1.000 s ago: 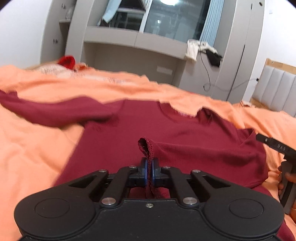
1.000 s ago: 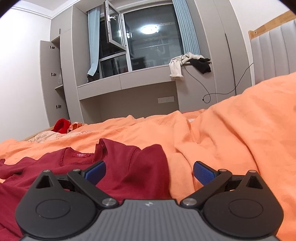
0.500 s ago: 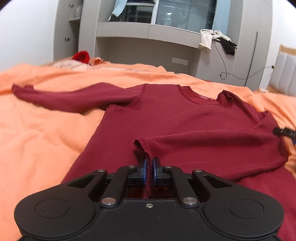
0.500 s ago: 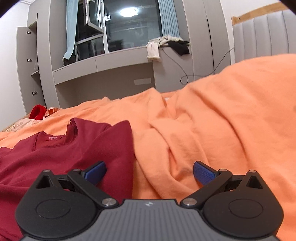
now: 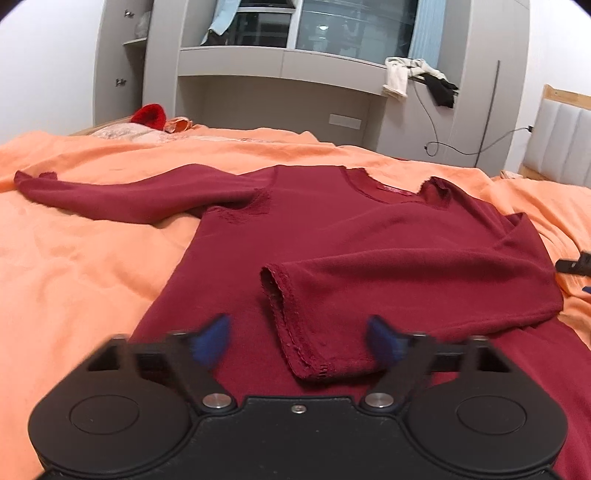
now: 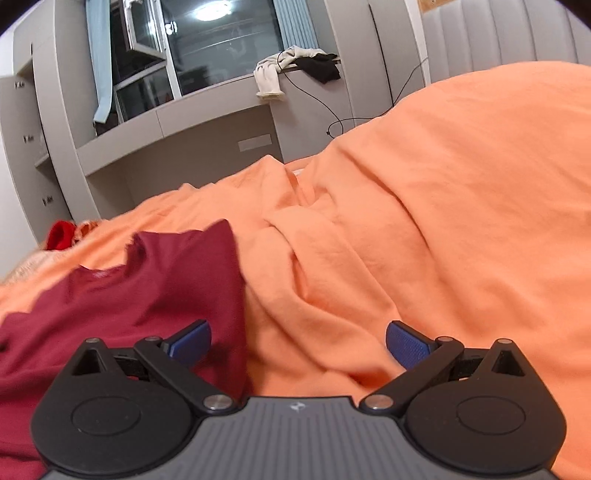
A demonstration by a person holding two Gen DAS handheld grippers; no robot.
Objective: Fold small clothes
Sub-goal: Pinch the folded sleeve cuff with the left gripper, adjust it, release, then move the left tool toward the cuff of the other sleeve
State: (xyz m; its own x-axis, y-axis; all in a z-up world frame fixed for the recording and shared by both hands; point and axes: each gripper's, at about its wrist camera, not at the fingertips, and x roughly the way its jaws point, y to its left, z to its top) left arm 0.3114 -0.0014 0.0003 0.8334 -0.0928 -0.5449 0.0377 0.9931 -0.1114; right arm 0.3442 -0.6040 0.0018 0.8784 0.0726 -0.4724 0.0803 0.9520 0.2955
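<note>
- While the left gripper (image 5: 297, 341) hangs low over the bed, its jaws stand wide apart and hold nothing; the blue pads (image 5: 210, 338) are blurred.
- One dark red shirt (image 5: 332, 236) lies spread flat on the orange blanket (image 5: 81, 266), straight ahead of the left jaws.
- One sleeve (image 5: 369, 288) is folded across the shirt's body, and its cuff (image 5: 284, 325) lies between the left jaws, just ahead of them, not gripped.
- The other sleeve (image 5: 122, 195) stretches out flat on the blanket, far ahead and to the left of those jaws.
- The right gripper (image 6: 298, 341) also has its jaws wide open and empty; its left pad (image 6: 190, 339) sits over the shirt's edge (image 6: 225, 295), its right pad over bare blanket (image 6: 443, 229).
- Whether either pad touches the cloth cannot be told.
- Ahead and to the right of the right jaws the blanket rises in a big rumpled mound, blocking the view that way.
- A black part of the right gripper (image 5: 574, 264) shows at the far right of the left view, beside the shirt's folded edge.
- Beyond the bed stands a grey wall unit (image 5: 280, 85) with a window (image 5: 354, 29) above.
- On its ledge lie two garments: one white (image 5: 397, 79) and one black (image 5: 441, 90), with a cable (image 5: 432, 125) hanging below.
- At the bed's far left edge sits one bright red item (image 5: 149, 115).
- A padded headboard (image 5: 561, 147) shows far right.
</note>
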